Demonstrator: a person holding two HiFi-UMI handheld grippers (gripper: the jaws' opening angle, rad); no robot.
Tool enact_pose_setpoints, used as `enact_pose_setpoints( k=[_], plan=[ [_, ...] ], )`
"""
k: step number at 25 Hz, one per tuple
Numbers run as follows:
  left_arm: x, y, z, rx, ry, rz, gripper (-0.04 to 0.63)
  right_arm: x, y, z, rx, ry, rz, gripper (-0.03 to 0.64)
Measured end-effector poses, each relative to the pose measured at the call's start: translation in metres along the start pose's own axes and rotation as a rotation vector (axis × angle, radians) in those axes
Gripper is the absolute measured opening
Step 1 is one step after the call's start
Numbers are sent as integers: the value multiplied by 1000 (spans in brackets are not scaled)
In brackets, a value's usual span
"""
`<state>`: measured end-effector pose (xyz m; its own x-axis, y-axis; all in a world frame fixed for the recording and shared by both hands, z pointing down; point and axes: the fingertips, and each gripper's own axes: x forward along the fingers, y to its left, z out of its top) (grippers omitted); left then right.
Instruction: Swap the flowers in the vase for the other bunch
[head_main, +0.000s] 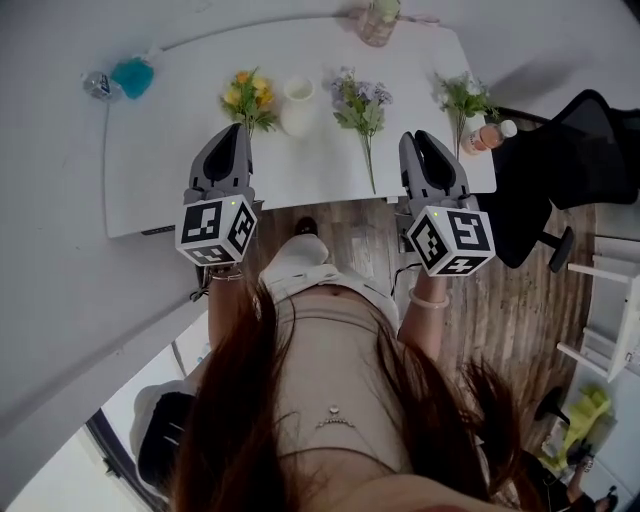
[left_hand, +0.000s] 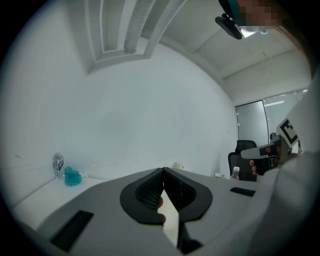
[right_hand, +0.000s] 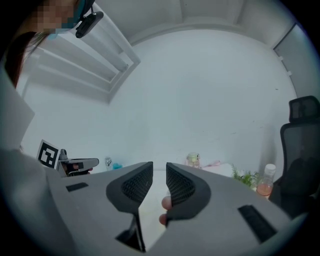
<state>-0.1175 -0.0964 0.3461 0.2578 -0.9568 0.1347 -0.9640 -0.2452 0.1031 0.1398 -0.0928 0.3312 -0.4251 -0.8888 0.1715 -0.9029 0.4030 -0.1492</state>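
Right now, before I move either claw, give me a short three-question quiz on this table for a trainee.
1. What stands between the yellow bunch and the purple bunch? A) white vase B) bottle C) jar
2. True or false: the left claw is shut with nothing in it.
3. Fill in: the right claw has its jaws ____, with nothing between them.
Key: 1 A; 2 true; 3 apart.
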Motion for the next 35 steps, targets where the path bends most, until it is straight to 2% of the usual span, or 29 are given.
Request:
enact_pose_setpoints(
  k=[4,11,15,20,25,35],
  plan=[
    [20,14,5,15,3,-19,3,22,-2,1,14,10,-25,101],
    [37,35,9,-38,-9,-55,3,48,0,-6,15,47,-52,126],
    [43,42,8,-45,-3,-60,3,52,-2,-17,17,90,-67,141],
    [57,49,16,-69,-20,-60,3,62,-16,-40,44,174,-76,176],
    [74,51,12,-45,5,-42,3,87,-35,-62,70,252,-71,196],
    [107,62,1,-78,55,2,3,130,-57,-126,125,450,-22,238]
  ],
)
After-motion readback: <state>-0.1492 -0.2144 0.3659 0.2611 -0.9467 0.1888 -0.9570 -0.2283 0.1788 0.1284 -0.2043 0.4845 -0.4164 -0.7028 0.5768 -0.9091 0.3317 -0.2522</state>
